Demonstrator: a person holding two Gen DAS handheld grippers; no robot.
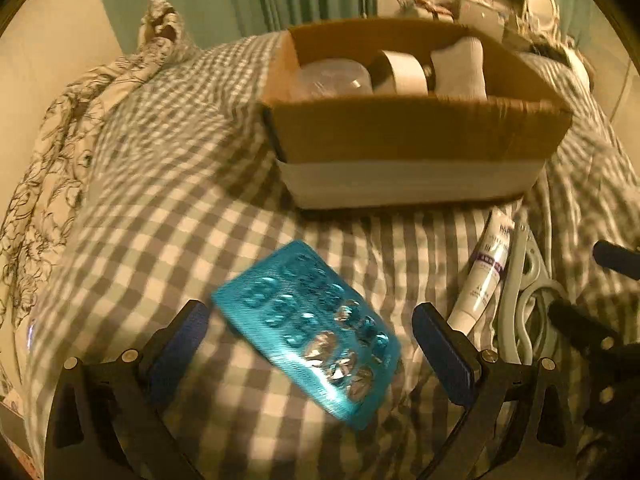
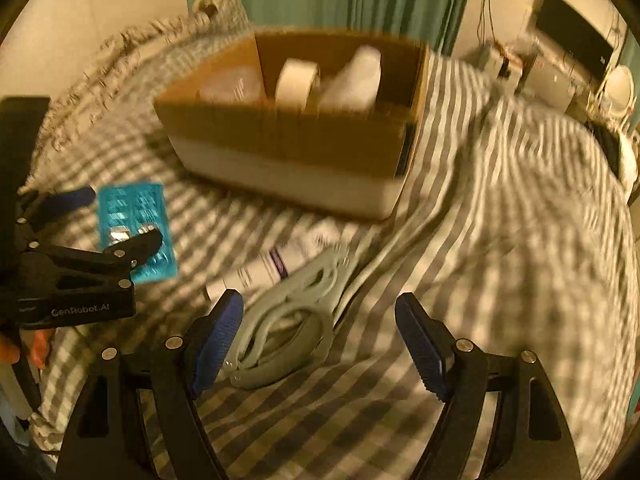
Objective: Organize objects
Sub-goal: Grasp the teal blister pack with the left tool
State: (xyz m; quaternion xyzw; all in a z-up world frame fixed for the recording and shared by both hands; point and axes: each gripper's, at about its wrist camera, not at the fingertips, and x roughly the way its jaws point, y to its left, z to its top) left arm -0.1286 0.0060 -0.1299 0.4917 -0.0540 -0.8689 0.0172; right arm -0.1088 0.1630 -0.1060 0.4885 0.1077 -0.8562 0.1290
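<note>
A blue blister pack (image 1: 310,330) lies on the checked bedcover between the wide-apart fingers of my open left gripper (image 1: 310,330), which touch nothing. In the right wrist view the blister pack (image 2: 136,208) sits at the left, partly behind the left gripper (image 2: 116,220). My right gripper (image 2: 320,332) is open above pale grey scissors (image 2: 288,320); their handles lie near its left finger. A white tube (image 2: 280,264) with a purple band rests beside the scissors. The same tube (image 1: 486,272) and scissors (image 1: 528,280) show right of the left gripper. A cardboard box (image 1: 416,136) stands behind.
The box (image 2: 288,140) holds a tape roll (image 1: 404,72), a clear round container (image 1: 332,80) and a white sock-like item (image 1: 460,68). A patterned pillow (image 1: 52,160) lies at the left. Green curtain and a cluttered desk (image 2: 560,68) stand behind the bed.
</note>
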